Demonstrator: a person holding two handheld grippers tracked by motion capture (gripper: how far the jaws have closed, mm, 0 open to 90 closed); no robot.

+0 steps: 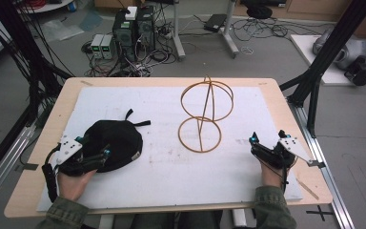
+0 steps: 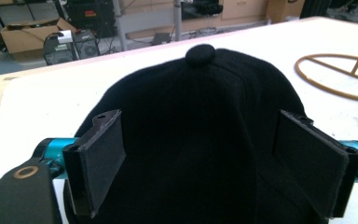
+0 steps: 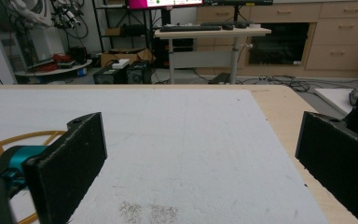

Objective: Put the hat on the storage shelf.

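**Even indoor light, soft focus up close**

The high view is evenly lit from above, and the white mat (image 1: 171, 167) reads bright without glare. Shadows are faint and short. The picture is low in detail, with blocky softness on the floor cables.

In the left gripper view the black cap (image 2: 191, 140) is so dark that its folds are hard to make out, and the near pads (image 2: 105, 154) look soft.

The right gripper view is bright, with slightly blurred pads (image 3: 70, 163) and a sharper background.
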